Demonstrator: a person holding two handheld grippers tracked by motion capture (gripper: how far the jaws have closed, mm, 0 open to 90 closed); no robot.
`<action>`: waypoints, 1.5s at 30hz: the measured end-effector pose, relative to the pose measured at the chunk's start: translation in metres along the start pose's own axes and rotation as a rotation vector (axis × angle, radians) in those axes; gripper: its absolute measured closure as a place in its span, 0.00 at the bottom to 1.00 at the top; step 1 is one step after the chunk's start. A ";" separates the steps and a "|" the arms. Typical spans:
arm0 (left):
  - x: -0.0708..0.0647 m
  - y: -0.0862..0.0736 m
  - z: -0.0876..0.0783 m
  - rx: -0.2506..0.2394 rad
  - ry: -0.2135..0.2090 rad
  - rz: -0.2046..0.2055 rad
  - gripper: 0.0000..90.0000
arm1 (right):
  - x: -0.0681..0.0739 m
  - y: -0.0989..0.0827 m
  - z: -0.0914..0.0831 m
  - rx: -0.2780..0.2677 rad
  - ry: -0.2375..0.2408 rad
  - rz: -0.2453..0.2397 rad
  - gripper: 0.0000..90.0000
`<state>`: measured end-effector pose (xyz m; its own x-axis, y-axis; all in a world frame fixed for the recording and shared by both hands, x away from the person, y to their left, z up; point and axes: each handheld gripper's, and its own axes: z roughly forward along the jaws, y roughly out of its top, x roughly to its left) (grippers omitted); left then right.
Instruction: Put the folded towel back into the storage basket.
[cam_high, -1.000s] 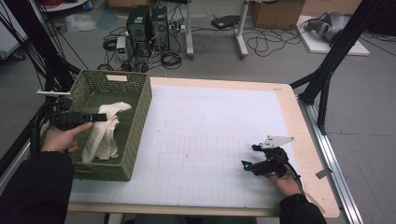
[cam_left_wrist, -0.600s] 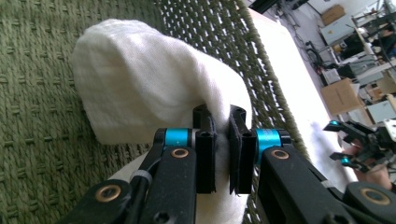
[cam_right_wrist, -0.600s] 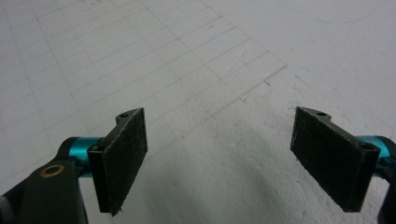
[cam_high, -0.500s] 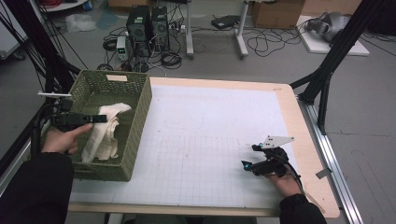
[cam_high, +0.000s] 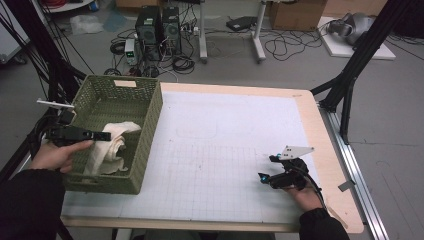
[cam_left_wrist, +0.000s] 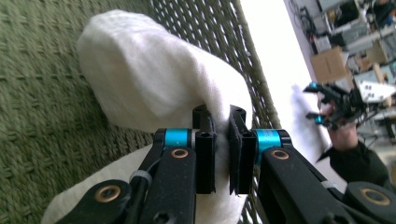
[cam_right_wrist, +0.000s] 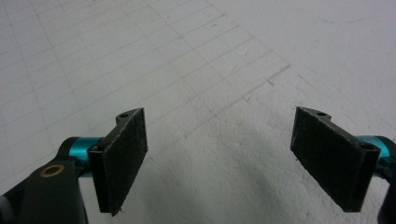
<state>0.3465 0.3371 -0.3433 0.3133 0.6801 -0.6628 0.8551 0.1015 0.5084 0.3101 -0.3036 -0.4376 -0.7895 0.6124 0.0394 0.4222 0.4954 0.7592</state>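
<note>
- The basket (cam_high: 145, 125) stands on the left part of the table (cam_high: 240, 125); it did not move in the last second.
- The white cloth (cam_high: 112, 147) hangs inside the basket, in the same place as a second ago, so lifting out has not advanced.
- The left gripper (cam_left_wrist: 223, 122) stays clenched on a fold of the cloth.
- The right gripper (cam_high: 266, 168) rests far right of the basket, jaws spread, nothing between them.
</note>
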 end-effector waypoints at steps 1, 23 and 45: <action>0.001 0.000 0.000 -0.010 0.002 0.002 0.92 | 0.000 0.000 0.000 0.000 0.001 0.001 0.20; 0.008 0.004 0.014 -0.085 0.013 0.001 0.92 | 0.000 -0.001 0.001 0.004 0.004 -0.005 0.20; 0.013 0.013 0.028 -0.077 0.242 0.067 0.59 | 0.004 -0.003 0.007 0.040 0.025 -0.017 0.20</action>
<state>0.3734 0.3267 -0.3605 0.2522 0.8400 -0.4804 0.7993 0.0991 0.5928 0.3088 -0.2980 -0.4439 -0.8073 0.5885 0.0432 0.4258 0.5303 0.7331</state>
